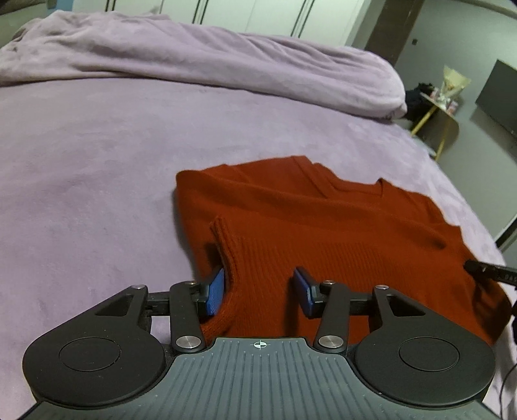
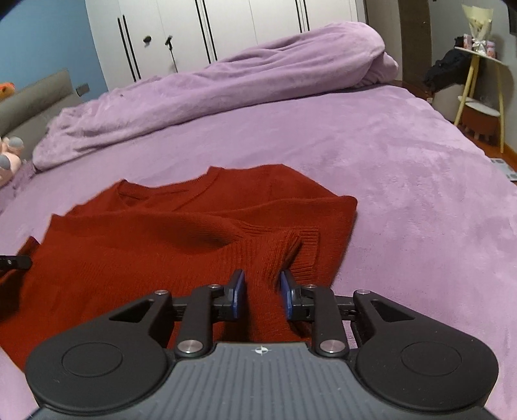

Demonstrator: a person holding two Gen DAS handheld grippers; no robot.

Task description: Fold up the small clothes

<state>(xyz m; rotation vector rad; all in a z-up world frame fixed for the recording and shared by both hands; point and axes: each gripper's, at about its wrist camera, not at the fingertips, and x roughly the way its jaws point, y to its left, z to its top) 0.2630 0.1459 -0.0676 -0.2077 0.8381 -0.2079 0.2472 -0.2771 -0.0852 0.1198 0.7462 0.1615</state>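
Observation:
A rust-red knitted sweater (image 1: 323, 226) lies on the purple bed, sleeves folded in; it also shows in the right wrist view (image 2: 161, 239). My left gripper (image 1: 261, 290) is open, its blue pads (image 1: 216, 292) straddling the ribbed hem at the sweater's near left corner. My right gripper (image 2: 261, 292) is open, narrower, its pads (image 2: 238, 292) on either side of a raised ridge of knit at the near right hem, beside a ribbed cuff (image 2: 307, 255). The tip of each gripper shows at the edge of the other's view.
The sweater lies on a purple bedspread (image 2: 387, 181). A bunched purple duvet (image 1: 194, 64) lies across the far side. White wardrobes (image 2: 226, 29) stand behind. A yellow-legged side table (image 2: 478, 74) with items stands off the bed's right. A pink plush toy (image 2: 8, 158) is far left.

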